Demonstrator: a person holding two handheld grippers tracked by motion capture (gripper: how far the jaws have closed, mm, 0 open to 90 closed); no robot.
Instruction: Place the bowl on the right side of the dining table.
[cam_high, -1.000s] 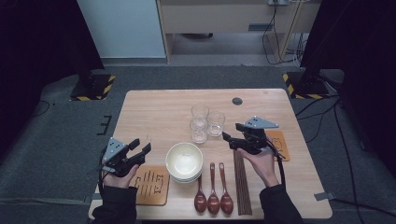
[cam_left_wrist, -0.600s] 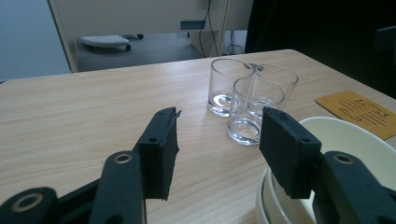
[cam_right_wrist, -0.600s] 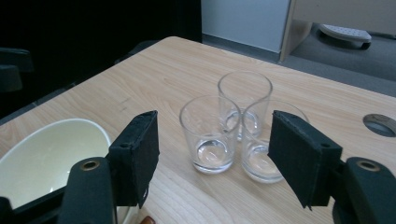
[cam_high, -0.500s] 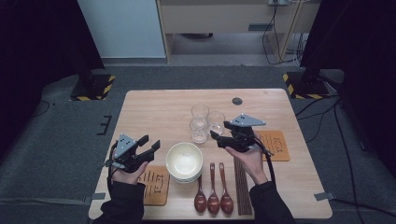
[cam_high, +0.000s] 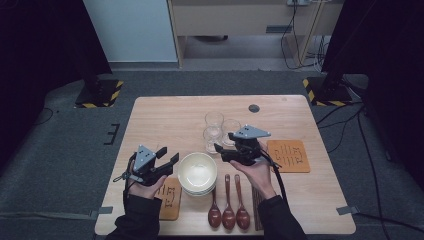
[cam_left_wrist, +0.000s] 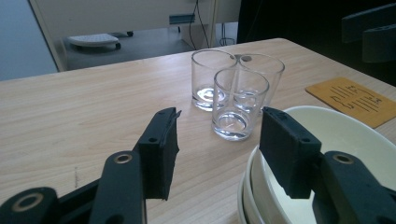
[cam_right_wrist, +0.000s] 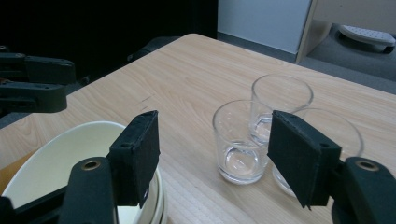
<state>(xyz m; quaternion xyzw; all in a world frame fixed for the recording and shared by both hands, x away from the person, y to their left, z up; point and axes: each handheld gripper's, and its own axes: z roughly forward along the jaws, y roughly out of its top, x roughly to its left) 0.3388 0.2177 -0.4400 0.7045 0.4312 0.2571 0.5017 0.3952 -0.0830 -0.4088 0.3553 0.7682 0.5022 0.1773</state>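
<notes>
A stack of white bowls (cam_high: 198, 172) sits near the table's front, with three clear glasses (cam_high: 212, 135) grouped just behind it. My left gripper (cam_high: 168, 154) hovers at the stack's left side. Its jaws have just closed a little but stand apart, with nothing between them. In the left gripper view the left gripper (cam_left_wrist: 219, 154) points at the nearest glass (cam_left_wrist: 239, 105), and the bowl rim (cam_left_wrist: 355, 140) lies by one jaw. My right gripper (cam_high: 220, 150) hangs open above the stack's back right, close to the glasses. The right gripper (cam_right_wrist: 215, 158) frames the near glass (cam_right_wrist: 240, 140), with the bowls (cam_right_wrist: 56, 158) below.
Three brown spoons (cam_high: 229, 200) and dark chopsticks (cam_high: 256, 200) lie at the front, right of the bowls. One orange coaster (cam_high: 288, 156) lies to the right; another coaster (cam_high: 170, 197) sits by the left hand. A small dark disc (cam_high: 254, 108) lies near the far edge.
Both hands have drawn in toward the bowls: the left gripper moved right, the right gripper moved left and a little nearer the glasses. Nothing was taken hold of.
</notes>
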